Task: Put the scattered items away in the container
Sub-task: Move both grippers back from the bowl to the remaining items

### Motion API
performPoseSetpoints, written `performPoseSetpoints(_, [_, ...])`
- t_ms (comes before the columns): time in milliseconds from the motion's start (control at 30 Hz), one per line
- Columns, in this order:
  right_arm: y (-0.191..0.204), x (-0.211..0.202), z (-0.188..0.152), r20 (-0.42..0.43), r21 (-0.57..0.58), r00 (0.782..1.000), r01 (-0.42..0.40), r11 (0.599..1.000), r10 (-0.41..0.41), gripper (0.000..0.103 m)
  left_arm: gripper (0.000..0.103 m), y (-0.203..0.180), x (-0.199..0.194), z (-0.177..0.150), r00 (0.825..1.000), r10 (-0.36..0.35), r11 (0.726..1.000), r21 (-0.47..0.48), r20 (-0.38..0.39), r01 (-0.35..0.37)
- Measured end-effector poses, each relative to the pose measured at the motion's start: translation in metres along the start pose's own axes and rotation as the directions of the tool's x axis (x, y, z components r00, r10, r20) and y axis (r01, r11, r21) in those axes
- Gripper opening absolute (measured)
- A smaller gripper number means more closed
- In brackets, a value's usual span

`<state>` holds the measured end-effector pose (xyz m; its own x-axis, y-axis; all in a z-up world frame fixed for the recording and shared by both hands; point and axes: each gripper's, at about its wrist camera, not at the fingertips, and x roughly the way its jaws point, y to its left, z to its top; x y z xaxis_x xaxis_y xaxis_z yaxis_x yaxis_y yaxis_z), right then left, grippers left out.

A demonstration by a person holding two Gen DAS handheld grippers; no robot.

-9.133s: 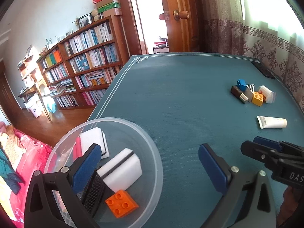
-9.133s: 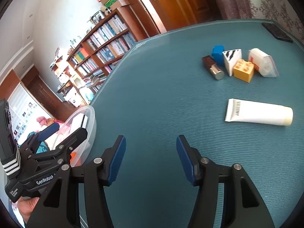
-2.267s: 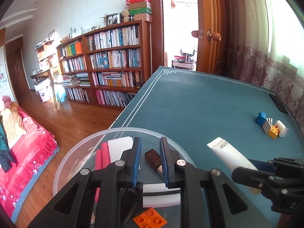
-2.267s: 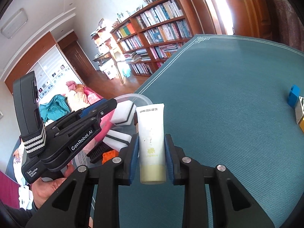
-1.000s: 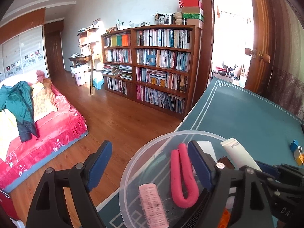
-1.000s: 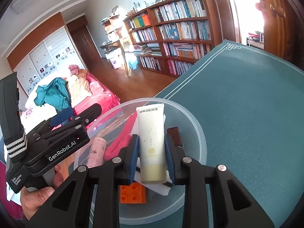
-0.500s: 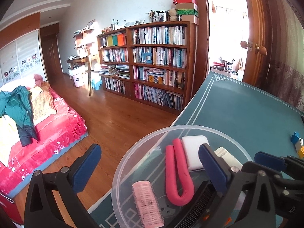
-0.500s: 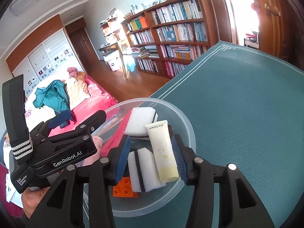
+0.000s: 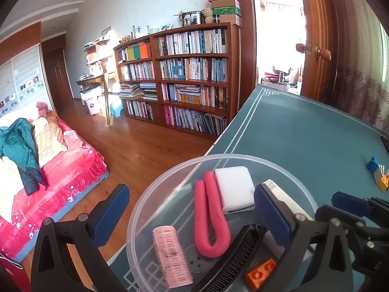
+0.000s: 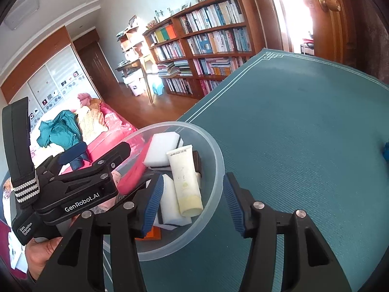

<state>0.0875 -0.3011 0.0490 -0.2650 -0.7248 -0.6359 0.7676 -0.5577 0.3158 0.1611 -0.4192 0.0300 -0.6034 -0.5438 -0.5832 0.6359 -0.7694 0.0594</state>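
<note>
A clear plastic bowl (image 9: pixel 150 199) (image 10: pixel 220 170) sits at the near corner of the blue-green table. Inside lie a white cream tube (image 10: pixel 184 180) (image 9: pixel 287 197), white sponges (image 9: pixel 234 187) (image 10: pixel 163 149), a pink foam curler (image 9: pixel 210 214), a pink hair roller (image 9: pixel 171 254), a black comb (image 9: pixel 233 265) and an orange brick (image 9: pixel 261 272). My left gripper (image 9: pixel 192 217) is open and straddles the bowl's left half. My right gripper (image 10: pixel 192 200) is open above the bowl's near rim, with the tube lying free between its fingers. Blue, white and yellow blocks (image 9: pixel 378 174) remain far right on the table.
The table's left edge (image 9: pixel 228 131) drops to a wooden floor, with a red bed (image 9: pixel 56 155) and a bookshelf (image 9: pixel 184 77) beyond. A hand (image 10: pixel 43 250) holds the left gripper's handle beside the bowl. Bare table cloth (image 10: pixel 304 131) stretches to the right.
My right gripper carried the cream tube over the bowl, opened, and the tube now lies inside. The left gripper, earlier shut near a brown item, opened wide over the bowl.
</note>
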Motion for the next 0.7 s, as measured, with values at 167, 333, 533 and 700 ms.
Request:
performPoseSetpoints(167, [-0.006, -0.004, -0.004, 0.002, 0.019, 1.0, 0.013, 1.0, -0.013, 0.055, 0.103, -0.008, -0.001, -0.001, 1.0, -0.014, 1.0, 0.021, -0.007, 0.014])
performPoseSetpoints(333, [-0.014, -0.008, -0.006, 0.007, 0.046, 1.0, 0.024, 0.999, -0.024, 0.055, 0.103, -0.019, -0.003, -0.003, 1.0, -0.024, 0.998, 0.053, -0.011, 0.024])
performPoseSetpoints(533, [-0.024, -0.013, -0.008, 0.013, 0.077, 0.999, 0.033, 0.996, -0.034, 0.055, 0.103, -0.031, -0.007, -0.004, 0.999, -0.032, 0.995, 0.089, -0.01, 0.032])
performPoseSetpoints(700, [-0.031, -0.018, -0.011, 0.018, 0.094, 0.999, 0.043, 0.995, -0.044, 0.055, 0.103, -0.042, -0.009, -0.005, 0.999, -0.04, 0.993, 0.114, -0.013, 0.041])
